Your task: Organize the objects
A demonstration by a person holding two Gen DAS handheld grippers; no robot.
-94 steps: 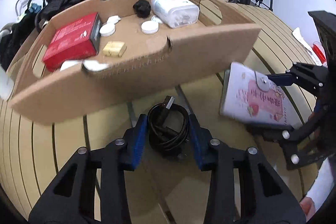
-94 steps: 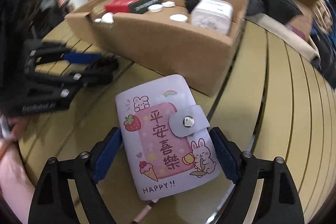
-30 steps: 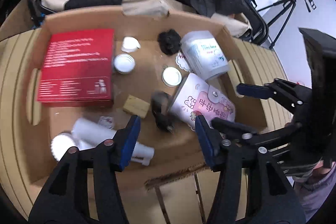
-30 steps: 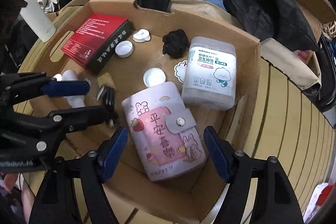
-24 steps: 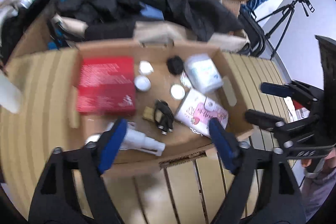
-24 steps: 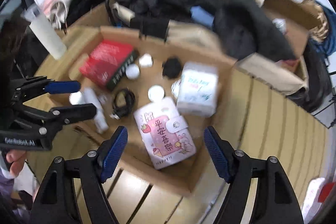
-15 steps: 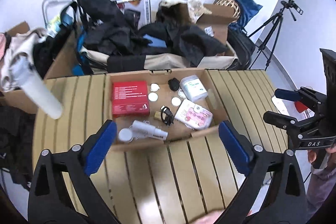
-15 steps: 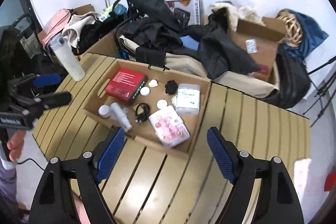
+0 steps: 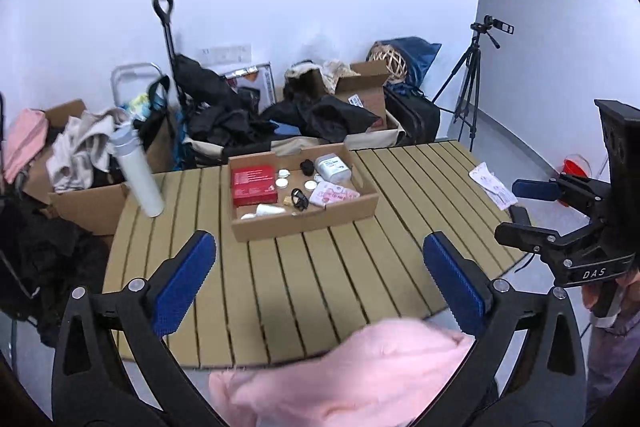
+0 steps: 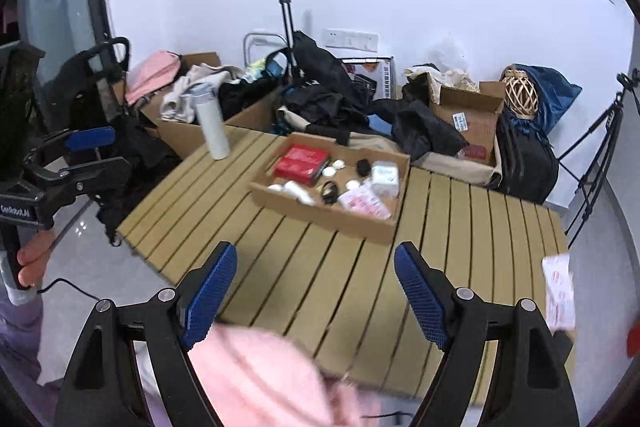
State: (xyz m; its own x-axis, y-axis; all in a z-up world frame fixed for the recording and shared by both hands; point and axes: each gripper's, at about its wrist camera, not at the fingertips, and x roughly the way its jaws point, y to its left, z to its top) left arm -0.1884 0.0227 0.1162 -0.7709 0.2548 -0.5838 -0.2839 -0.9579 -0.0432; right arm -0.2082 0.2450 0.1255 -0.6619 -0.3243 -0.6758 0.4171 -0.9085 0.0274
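The cardboard box (image 9: 304,223) sits far off on the slatted table (image 9: 320,287). Inside it lie a red box (image 9: 253,180), a coiled black cable (image 9: 299,197), a pink card wallet (image 9: 332,194) and a white tub (image 9: 332,167). From the right wrist I see the same box (image 10: 320,213) with the wallet (image 10: 364,203) at its near right corner. My left gripper (image 9: 319,241) hangs high above the near table edge, its jaws opening wide with nothing between them. My right gripper (image 10: 315,251) is open and empty too, beside the left one.
A white bottle (image 9: 138,175) stands on the table's left side. A paper packet (image 9: 492,183) lies near the right edge. Pink fabric (image 9: 352,375) fills the bottom of both views. Clothes, bags and boxes pile up behind the table, and a tripod (image 9: 472,87) stands at the right.
Both grippers have pulled up and back from inside the box to high above the table's near edge. The cable and wallet stay in the box. The left jaws have spread wider.
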